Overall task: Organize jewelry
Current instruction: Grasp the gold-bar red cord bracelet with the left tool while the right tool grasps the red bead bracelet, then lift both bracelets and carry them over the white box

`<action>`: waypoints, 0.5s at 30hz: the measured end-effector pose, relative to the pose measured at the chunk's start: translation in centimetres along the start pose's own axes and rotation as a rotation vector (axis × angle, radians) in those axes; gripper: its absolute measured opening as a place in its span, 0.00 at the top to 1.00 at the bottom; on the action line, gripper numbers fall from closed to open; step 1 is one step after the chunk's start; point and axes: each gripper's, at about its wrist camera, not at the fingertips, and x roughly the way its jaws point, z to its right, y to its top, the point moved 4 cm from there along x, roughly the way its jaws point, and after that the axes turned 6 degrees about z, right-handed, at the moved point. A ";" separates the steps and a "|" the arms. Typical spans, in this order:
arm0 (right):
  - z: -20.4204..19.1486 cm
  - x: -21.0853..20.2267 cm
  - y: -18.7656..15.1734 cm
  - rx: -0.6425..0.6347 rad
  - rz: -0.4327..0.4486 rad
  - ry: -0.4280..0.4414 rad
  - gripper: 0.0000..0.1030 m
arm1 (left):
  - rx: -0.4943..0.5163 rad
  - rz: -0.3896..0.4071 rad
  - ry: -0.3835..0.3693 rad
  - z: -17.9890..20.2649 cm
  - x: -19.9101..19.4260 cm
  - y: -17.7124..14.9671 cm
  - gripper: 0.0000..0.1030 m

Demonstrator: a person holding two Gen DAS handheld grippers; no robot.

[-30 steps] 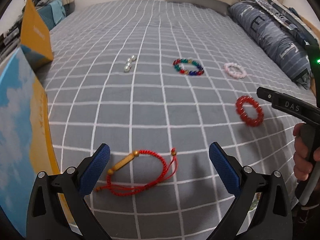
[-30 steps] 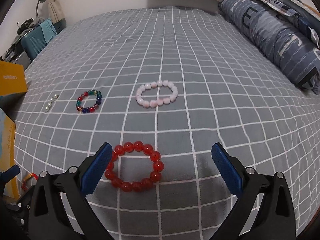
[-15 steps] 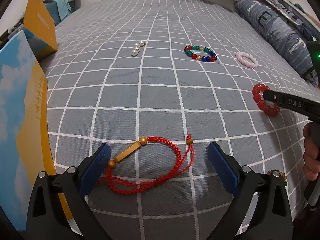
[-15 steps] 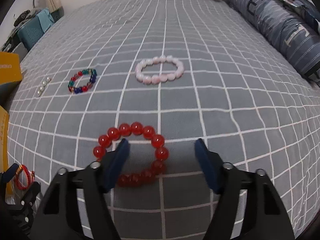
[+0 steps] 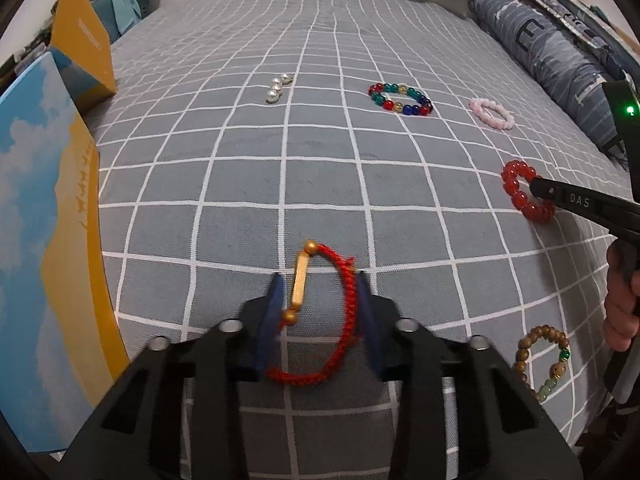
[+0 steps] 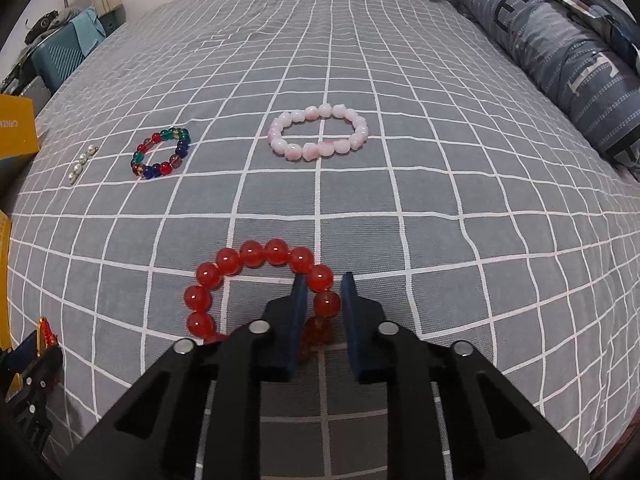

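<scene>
Surface: a bed (image 5: 248, 184) under a grey cover with a white grid; all the jewelry lies on it.
Left hand-held gripper (image 5: 319, 312): jaws drawn in against both sides of the red braided cord bracelet with a gold tube bead (image 5: 316, 312), squeezing its loop into a narrow oval. The bracelet looks pinched but appears to rest on the cover.
Right hand-held gripper (image 6: 323, 312): blue pads closed nearly together around one side of the red glossy round-bead bracelet (image 6: 256, 280); a bead or two sits between them, touching at least the inner pad. The rest of the ring lies on the bed to the left.
Other jewelry: a multicoloured glass-bead bracelet (image 5: 401, 99), a pale pink bead bracelet (image 6: 318, 131) and a short row of white pearls (image 5: 277, 88) lie well apart, farther up the bed; a brown wooden-bead bracelet with green beads (image 5: 544, 360) lies near the front edge on the right.
Likely container: an orange and blue cardboard box (image 5: 48, 216) stands at the left edge.
Risk, left: soft cord can slide between the pads on lifting, or the gold tube can swing and pull it free.
Risk, right: smooth round beads can roll out of a narrow pinch, and the hanging weight may twist the ring loose.
Risk, both: pads pressing low could catch the cover and drag it, shifting nearby pieces.
</scene>
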 end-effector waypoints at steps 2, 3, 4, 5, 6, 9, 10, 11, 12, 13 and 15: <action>0.0 -0.1 0.0 -0.001 0.000 -0.004 0.84 | 0.010 -0.009 -0.001 0.1 0.0 -0.1 0.80; 0.0 -0.1 0.0 -0.001 0.000 -0.005 0.85 | 0.016 -0.013 -0.003 0.2 -0.1 -0.1 0.84; 0.0 -0.1 0.0 0.000 0.000 -0.005 0.85 | 0.021 -0.016 -0.009 0.3 -0.2 -0.1 0.87; 0.0 -0.2 0.0 0.002 0.000 -0.004 0.85 | 0.027 -0.018 -0.015 0.4 -0.3 -0.2 0.89; 0.0 -0.3 0.0 0.005 -0.001 -0.002 0.85 | 0.032 -0.020 -0.021 0.5 -0.4 -0.2 0.89; 0.1 -0.6 -0.1 0.007 -0.001 0.002 0.85 | 0.039 -0.021 -0.039 0.7 -0.7 -0.3 0.90; 0.2 -0.7 -0.1 0.007 0.000 0.004 0.85 | 0.040 -0.021 -0.044 0.8 -0.9 -0.2 0.90; 0.2 -0.8 -0.1 0.008 0.000 0.006 0.85 | 0.042 -0.021 -0.046 0.8 -0.9 -0.2 0.90; 0.2 -0.9 -0.1 0.009 0.001 0.007 0.85 | 0.042 -0.021 -0.047 0.8 -1.0 -0.2 0.90; 0.2 -1.1 -0.1 0.012 0.003 0.008 0.85 | 0.041 -0.022 -0.047 0.8 -1.0 -0.2 0.90; 0.2 -1.3 -0.1 0.014 0.005 0.008 0.85 | 0.040 -0.022 -0.048 0.8 -1.2 -0.1 0.90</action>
